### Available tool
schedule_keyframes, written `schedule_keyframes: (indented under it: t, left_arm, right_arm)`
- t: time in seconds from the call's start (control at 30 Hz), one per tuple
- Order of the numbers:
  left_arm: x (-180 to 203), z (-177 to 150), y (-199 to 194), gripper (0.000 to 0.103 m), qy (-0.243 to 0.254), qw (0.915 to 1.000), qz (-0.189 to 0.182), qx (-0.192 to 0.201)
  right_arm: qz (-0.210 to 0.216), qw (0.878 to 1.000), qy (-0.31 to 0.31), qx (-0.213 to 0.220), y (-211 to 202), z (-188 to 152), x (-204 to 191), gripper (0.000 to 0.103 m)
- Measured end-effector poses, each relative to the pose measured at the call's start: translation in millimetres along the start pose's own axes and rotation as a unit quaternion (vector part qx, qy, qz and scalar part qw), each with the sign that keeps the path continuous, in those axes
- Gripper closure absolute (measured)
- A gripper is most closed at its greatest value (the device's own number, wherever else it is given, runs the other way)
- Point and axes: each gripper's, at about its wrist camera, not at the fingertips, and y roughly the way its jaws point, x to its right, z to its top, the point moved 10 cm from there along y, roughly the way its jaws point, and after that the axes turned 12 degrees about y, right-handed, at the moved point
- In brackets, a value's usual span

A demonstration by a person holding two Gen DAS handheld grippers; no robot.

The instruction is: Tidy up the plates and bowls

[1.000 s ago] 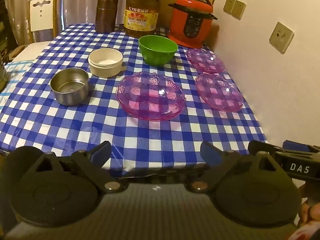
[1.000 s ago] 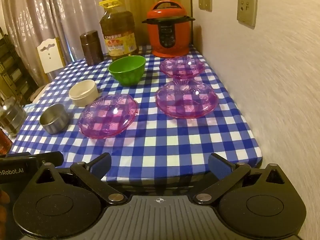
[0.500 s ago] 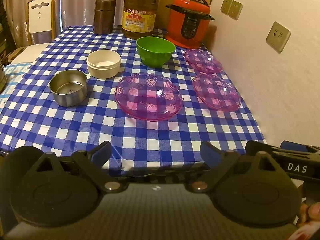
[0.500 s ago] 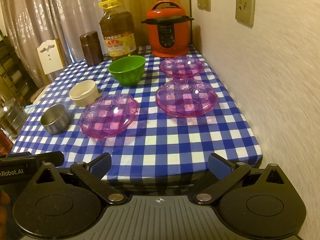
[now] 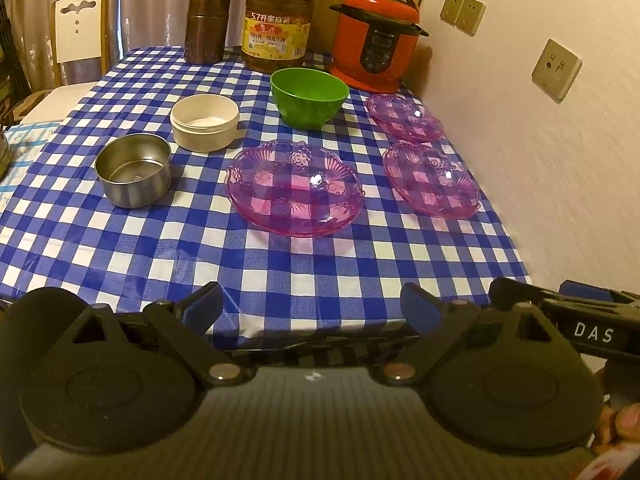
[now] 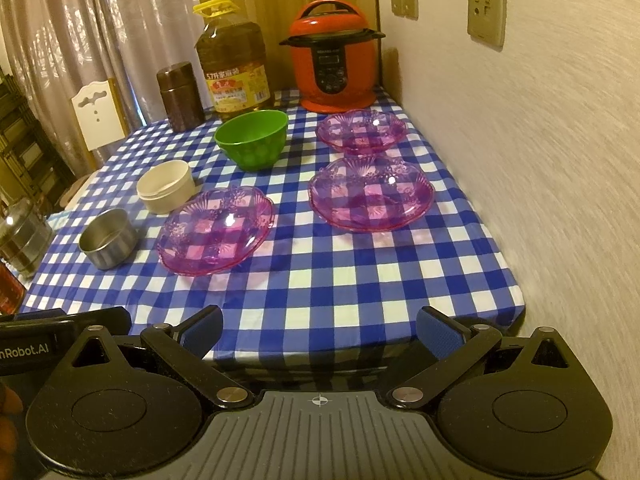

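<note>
A: Left hand-held gripper [image 5: 310,308] and right hand-held gripper [image 6: 320,326]: both spread wide, empty, hanging off the near edge of the surface [image 5: 320,272].

B: Dishes?

A: Three pink plates: one mid-surface [image 5: 294,187], two along the right edge [image 5: 431,179] [image 5: 405,117]. Green bowl [image 5: 309,96] toward the far edge; cream bowl [image 5: 204,121] and steel bowl [image 5: 133,169] on the left side.

pink plates [image 5: 294,188] 3 | bowls [image 5: 309,95] 3 | oil bottle [image 5: 278,20] 1 | cooker [image 5: 376,38] 1

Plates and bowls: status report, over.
Left gripper and right gripper open, empty, short of table edge. Three pink plates unstacked; green bowl untouched. Path clear.
</note>
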Motion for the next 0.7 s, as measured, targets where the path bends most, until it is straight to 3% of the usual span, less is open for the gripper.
schedule_keyframes:
  t: [0.7]
  left_arm:
    - [0.2,-3.1,1.3,0.009,0.001,1.0,0.0,0.001]
  right_arm:
    - [0.0,1.0,0.002,0.001,1.1,-0.1,1.0,0.001]
